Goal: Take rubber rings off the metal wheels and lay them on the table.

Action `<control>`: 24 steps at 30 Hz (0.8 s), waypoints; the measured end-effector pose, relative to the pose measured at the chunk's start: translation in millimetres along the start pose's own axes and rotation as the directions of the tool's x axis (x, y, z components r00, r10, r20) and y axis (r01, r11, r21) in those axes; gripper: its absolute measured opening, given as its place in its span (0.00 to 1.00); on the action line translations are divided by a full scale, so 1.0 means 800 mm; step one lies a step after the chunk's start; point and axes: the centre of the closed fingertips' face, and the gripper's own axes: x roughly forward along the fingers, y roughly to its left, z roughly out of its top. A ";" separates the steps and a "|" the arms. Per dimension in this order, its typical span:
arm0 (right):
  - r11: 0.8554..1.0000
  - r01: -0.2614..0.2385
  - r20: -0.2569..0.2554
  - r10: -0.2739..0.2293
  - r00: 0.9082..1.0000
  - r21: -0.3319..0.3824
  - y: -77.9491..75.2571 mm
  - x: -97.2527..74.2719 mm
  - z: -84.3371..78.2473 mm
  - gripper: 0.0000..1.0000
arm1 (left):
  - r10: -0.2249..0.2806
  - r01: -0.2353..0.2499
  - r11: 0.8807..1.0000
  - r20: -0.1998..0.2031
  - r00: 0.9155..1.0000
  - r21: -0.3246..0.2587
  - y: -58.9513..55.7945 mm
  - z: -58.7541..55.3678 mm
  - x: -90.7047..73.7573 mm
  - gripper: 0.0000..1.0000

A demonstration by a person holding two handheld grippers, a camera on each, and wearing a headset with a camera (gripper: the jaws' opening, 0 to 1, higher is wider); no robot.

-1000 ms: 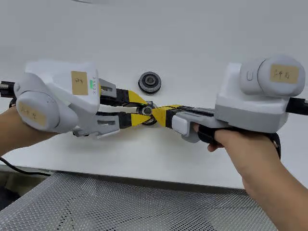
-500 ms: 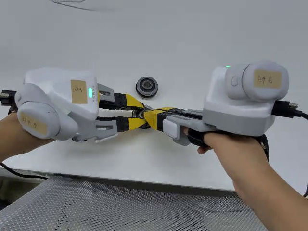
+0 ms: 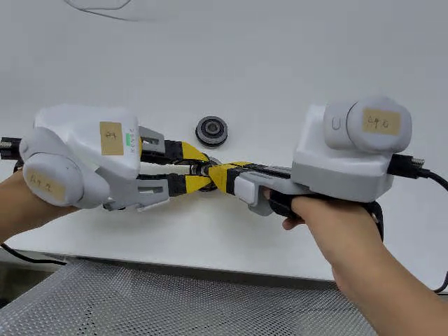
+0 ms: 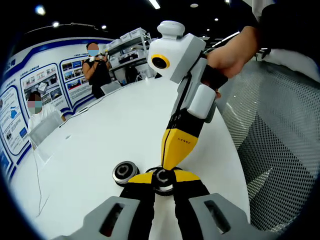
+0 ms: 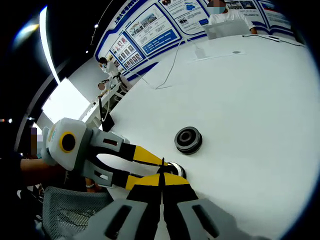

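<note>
Leftmost in the head view, the left gripper (image 3: 204,170) reaches in over the white table (image 3: 301,77), its yellow-tipped jaws set narrowly and clamped from both sides on a small metal wheel (image 4: 162,176). The wheel is held just above the tabletop, near the middle of the view. In the left gripper view the two tips press against opposite edges of that wheel. From the right, the right gripper (image 5: 161,179) meets the same wheel with its jaws pressed together, the tips touching the wheel's rim. Whether they have caught any rubber between them cannot be told. A second wheel (image 3: 211,130) lies flat on the table just beyond the grippers' meeting point, apart from both, with its black rubber ring (image 5: 190,149) on it.
</note>
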 end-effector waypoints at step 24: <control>0.989 -0.085 0.027 0.082 0.996 0.124 0.021 0.000 0.009 0.01 | 0.103 -0.097 0.990 0.049 0.994 -0.105 0.022 0.016 -0.049 0.20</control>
